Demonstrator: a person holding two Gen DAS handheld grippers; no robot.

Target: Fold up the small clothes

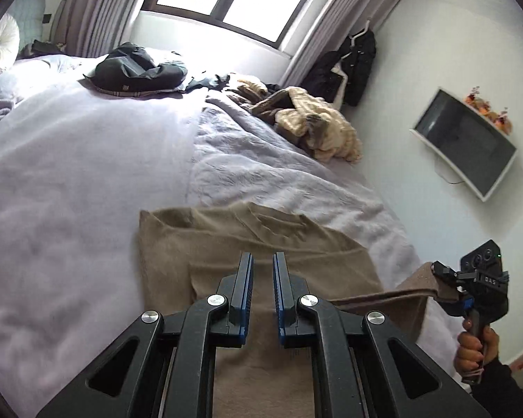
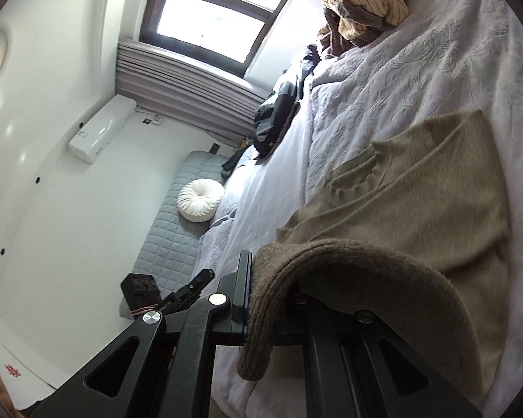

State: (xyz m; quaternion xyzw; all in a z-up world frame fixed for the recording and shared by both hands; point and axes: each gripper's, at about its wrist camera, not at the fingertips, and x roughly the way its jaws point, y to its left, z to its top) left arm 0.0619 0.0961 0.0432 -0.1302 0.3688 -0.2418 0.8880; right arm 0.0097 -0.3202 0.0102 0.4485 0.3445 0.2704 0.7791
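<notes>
**A:** How far along is the folding?

**B:** Early to midway, by the look of it. The tan sweater (image 1: pixel 261 244) lies spread on the near part of the bed (image 1: pixel 87 174), its collar toward the far side. One sleeve or side panel already seems turned in over the body, judging by the straight crease on the left. The right gripper (image 1: pixel 446 278) has its fingers pinched on a knit edge at the right, lifted off the bed and pulled taut; the right wrist view shows that cloth (image 2: pixel 296 278) draped over the fingers.

**B:** The left gripper (image 1: pixel 263 278) hovers over the middle of the sweater, fingers slightly apart, with nothing between them.

**A:** What is left?

**B:** Probably bringing the held edge across, then folding the length. The cream striped garment (image 1: pixel 317 125) and the dark clothes (image 1: pixel 136 69) at the far side sit in unfolded heaps.

**A:** Any baskets or boxes?

**B:** None in view. Everything rests directly on the bed.
</notes>
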